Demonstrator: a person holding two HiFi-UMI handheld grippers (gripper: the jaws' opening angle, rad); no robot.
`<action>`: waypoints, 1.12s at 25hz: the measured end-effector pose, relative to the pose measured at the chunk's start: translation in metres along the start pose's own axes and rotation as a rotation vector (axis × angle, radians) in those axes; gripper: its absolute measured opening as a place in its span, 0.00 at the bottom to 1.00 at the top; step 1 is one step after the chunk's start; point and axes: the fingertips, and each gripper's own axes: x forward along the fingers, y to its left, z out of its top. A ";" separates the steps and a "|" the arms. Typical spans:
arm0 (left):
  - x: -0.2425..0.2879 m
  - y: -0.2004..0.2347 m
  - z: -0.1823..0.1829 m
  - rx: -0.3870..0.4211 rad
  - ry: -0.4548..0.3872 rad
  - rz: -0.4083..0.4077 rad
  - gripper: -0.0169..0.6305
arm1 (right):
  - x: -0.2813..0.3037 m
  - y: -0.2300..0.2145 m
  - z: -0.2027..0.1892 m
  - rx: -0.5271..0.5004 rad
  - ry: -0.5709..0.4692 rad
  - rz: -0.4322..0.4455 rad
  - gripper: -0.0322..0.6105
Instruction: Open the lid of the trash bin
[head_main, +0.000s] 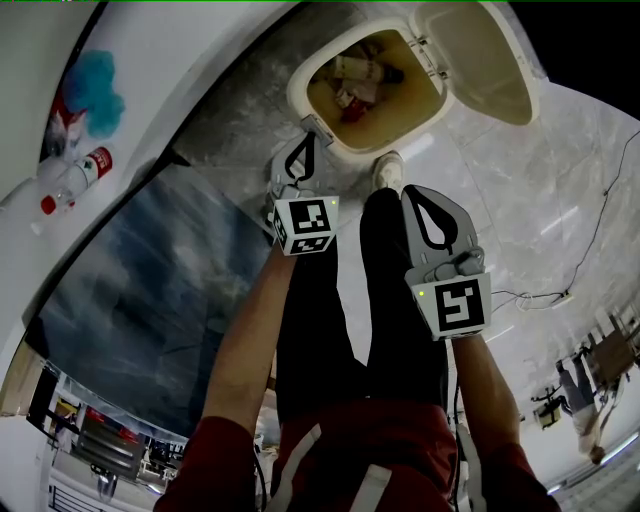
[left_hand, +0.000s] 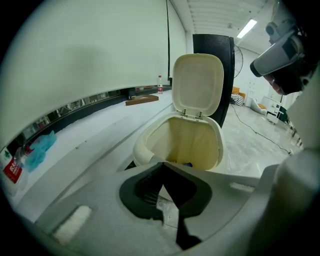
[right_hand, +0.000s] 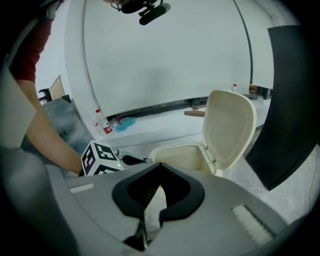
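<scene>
I have the trash bin (head_main: 297, 92) at the far end of the head view, standing on the pale marbled floor (head_main: 520, 200) just beyond my operator's shoe (head_main: 388, 170). Its cream lid (head_main: 490, 60) is already up, tipped back on its hinges to the far right, and the mouth gapes wide. Some rubbish (head_main: 360, 80) lies at the bottom, too small for me to name.

The left gripper (head_main: 314, 128) reaches to the near rim of the bin. I cannot tell whether it touches. In the left gripper view its jaws are pressed together at the tips with nothing between them, and the bin fills the picture straight ahead.

The right gripper (head_main: 413, 190) hangs nearer to me and to the right, well short of the bin, over a black trouser leg (head_main: 385, 290). Its jaws are likewise closed tip to tip, gripping nothing. From the right gripper view I see the left gripper's marker cube (right_hand: 97, 159) at the left and the raised lid at the right.

Along the white ledge (head_main: 150, 90) on the left lie a water bottle (head_main: 75, 180) and a blue cloth (head_main: 95, 85).
</scene>
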 end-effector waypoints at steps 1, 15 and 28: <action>0.000 0.000 0.001 -0.010 -0.003 -0.004 0.04 | 0.000 0.000 0.001 0.000 0.002 0.000 0.05; -0.032 0.009 0.033 -0.025 0.048 -0.029 0.04 | -0.024 -0.005 0.059 -0.057 -0.069 -0.010 0.05; -0.130 0.003 0.121 -0.051 -0.051 -0.028 0.04 | -0.082 -0.007 0.124 -0.131 -0.115 -0.032 0.05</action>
